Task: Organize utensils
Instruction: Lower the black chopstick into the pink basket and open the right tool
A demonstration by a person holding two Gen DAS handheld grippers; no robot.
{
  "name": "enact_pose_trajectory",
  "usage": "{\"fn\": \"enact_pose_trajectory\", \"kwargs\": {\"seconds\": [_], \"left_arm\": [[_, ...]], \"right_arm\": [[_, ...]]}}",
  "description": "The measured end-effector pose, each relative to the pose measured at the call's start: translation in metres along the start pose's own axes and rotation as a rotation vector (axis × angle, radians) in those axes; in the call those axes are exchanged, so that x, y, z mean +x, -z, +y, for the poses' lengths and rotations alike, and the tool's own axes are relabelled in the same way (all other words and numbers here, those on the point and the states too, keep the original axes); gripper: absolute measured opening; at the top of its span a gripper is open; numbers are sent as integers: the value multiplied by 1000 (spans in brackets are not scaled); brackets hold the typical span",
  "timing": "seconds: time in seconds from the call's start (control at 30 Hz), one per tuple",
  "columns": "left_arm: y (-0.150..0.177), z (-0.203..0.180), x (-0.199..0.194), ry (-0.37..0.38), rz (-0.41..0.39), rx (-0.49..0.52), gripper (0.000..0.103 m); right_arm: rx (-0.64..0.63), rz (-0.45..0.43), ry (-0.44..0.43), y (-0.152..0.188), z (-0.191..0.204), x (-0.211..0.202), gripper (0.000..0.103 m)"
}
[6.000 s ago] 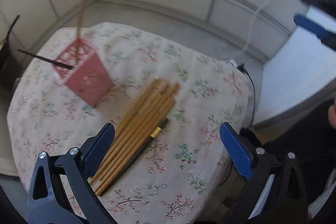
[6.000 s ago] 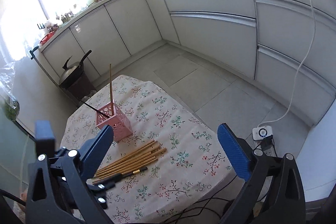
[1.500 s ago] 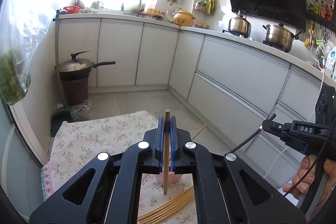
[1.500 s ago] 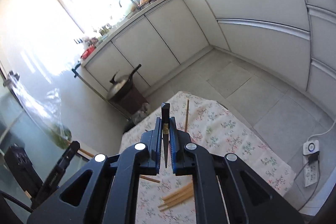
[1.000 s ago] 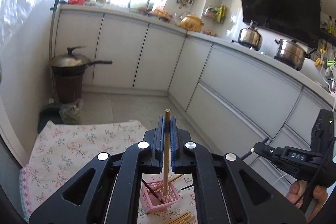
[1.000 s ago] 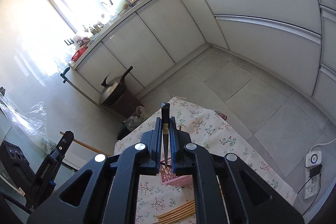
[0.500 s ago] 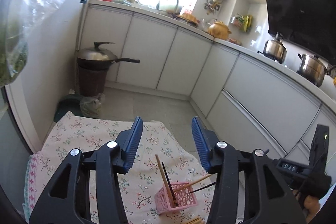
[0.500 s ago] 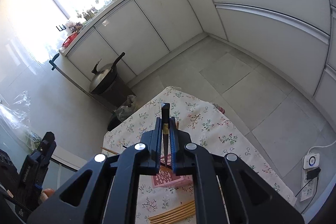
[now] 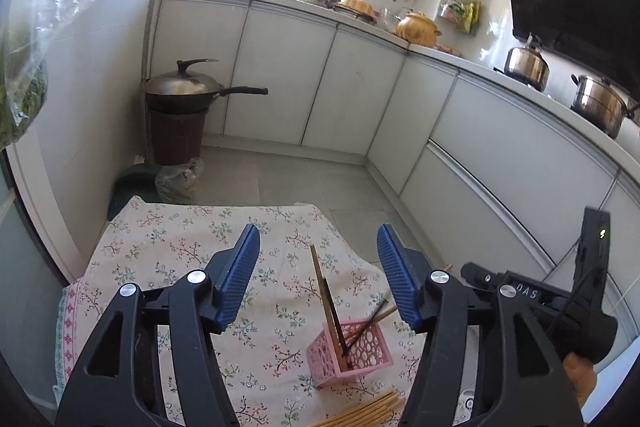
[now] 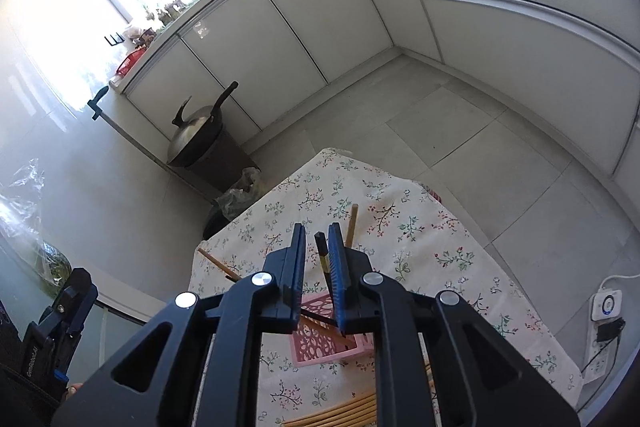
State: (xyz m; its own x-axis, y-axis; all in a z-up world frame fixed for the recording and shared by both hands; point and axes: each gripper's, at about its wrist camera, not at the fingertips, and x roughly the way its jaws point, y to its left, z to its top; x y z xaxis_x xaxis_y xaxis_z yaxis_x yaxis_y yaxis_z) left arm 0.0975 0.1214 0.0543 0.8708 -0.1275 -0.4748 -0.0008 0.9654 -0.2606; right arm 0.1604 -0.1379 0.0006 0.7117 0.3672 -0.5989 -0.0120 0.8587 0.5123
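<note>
Since the left tool (image 9: pixel 318 273) was closed on a wooden chopstick one second ago, its jaws now stand wide open and empty, and that wooden chopstick (image 9: pixel 322 281) stands tilted in the pink holder (image 9: pixel 347 351) on the counter (image 9: pixel 168 251). To the right, the right tool (image 10: pixel 318 259) has its jaws slightly parted around the black chopstick (image 10: pixel 325 259), which seems released into the holder. Several loose chopsticks (image 10: pixel 344 413) lie beside the holder, so I judge the task is not finished.
</note>
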Motion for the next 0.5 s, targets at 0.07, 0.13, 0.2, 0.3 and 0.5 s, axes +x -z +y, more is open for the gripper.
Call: {"fn": "enact_pose_trajectory", "kwargs": {"seconds": [0.07,0.13,0.2,0.3,0.5], "left_arm": [[2,-5,-1,2,2,16,61],[3,-9,-4,2,-6,26,65],[4,-14,-8,-2,-18,37,69],[6,-21,-13,-11,-27,60,76],[15,-32,-19,-35,-17,113,82]], "right_arm": [[-50,-31,16,4,11,-9,16],[-93,-59,36,10,19,-19,21],[-136,-84,57,15,25,-30,25],[-174,-113,78,22,29,-44,27],[-217,-152,107,30,31,-67,36]]}}
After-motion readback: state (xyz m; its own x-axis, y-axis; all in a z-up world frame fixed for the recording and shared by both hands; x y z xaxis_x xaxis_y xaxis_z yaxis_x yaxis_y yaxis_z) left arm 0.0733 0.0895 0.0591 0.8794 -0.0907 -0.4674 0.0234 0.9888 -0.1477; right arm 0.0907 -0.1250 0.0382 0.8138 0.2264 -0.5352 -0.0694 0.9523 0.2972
